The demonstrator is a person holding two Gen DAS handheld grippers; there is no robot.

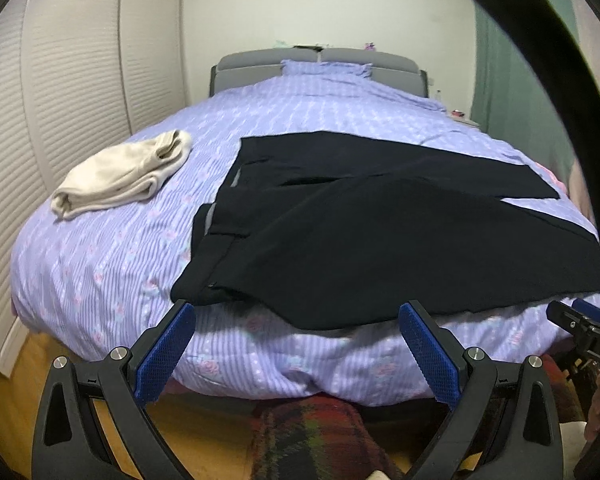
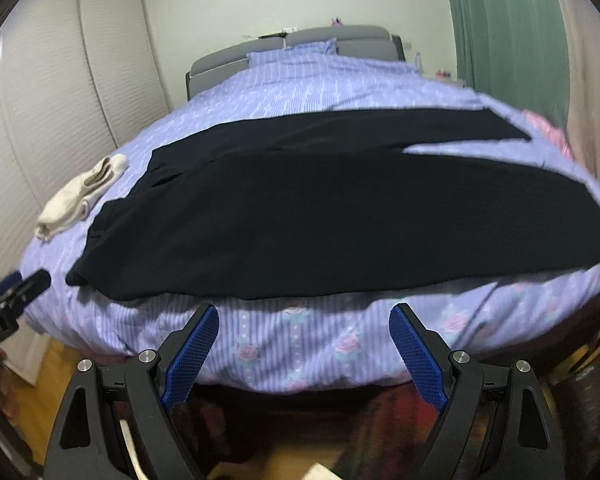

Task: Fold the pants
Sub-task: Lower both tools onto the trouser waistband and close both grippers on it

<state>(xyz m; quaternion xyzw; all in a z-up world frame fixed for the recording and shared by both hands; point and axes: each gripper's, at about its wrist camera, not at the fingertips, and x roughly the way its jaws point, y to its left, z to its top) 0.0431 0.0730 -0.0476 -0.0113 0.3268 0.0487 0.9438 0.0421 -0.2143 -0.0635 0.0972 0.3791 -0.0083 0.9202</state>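
Observation:
Black pants point(image 1: 380, 232) lie spread flat across the near part of a bed, waistband to the left, two legs running right; they also show in the right wrist view point(image 2: 320, 220). My left gripper point(image 1: 296, 312) is open and empty, hovering at the bed's near edge just below the waistband corner. My right gripper point(image 2: 304, 316) is open and empty, just below the near hem of the pants. Each gripper shows in the other's view: the right one point(image 1: 580, 328) and the left one point(image 2: 16, 292).
A folded cream garment point(image 1: 128, 172) lies on the bed's left side, also in the right wrist view point(image 2: 80, 196). The lilac striped duvet point(image 1: 112, 264) covers the bed. A grey headboard point(image 1: 260, 64) and pillow stand at the far end. A white wardrobe point(image 1: 60, 80) stands left, a green curtain point(image 2: 500, 32) right.

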